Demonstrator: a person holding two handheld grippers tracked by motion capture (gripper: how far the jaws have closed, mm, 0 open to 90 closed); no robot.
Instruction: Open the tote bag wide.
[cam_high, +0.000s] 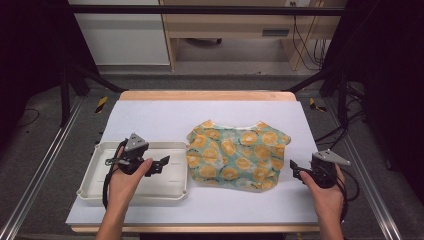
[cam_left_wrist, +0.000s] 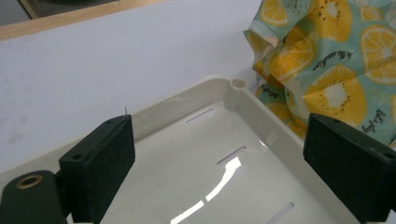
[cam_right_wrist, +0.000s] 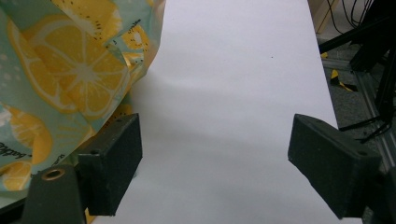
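Note:
A folded garment (cam_high: 236, 154) printed with orange slices on teal lies mid-table on the white sheet; it also shows at the upper right of the left gripper view (cam_left_wrist: 327, 60) and at the left of the right gripper view (cam_right_wrist: 60, 79). My left gripper (cam_high: 161, 164) hovers open over the cream tray (cam_high: 100, 187), its jaws pointing toward the garment's left edge, nothing between them (cam_left_wrist: 219, 172). The right gripper (cam_high: 294, 170) stands open just off the garment's right edge, jaws empty (cam_right_wrist: 215, 168), its left jaw close against the cloth.
The tray (cam_left_wrist: 243, 100) holds nothing and sits front left, its corner nearly touching the garment. A wooden table edge (cam_high: 205, 95) runs along the back. Black frame posts and cables (cam_high: 345, 95) stand to the right; bare white sheet (cam_right_wrist: 243, 70) stretches beyond the right gripper.

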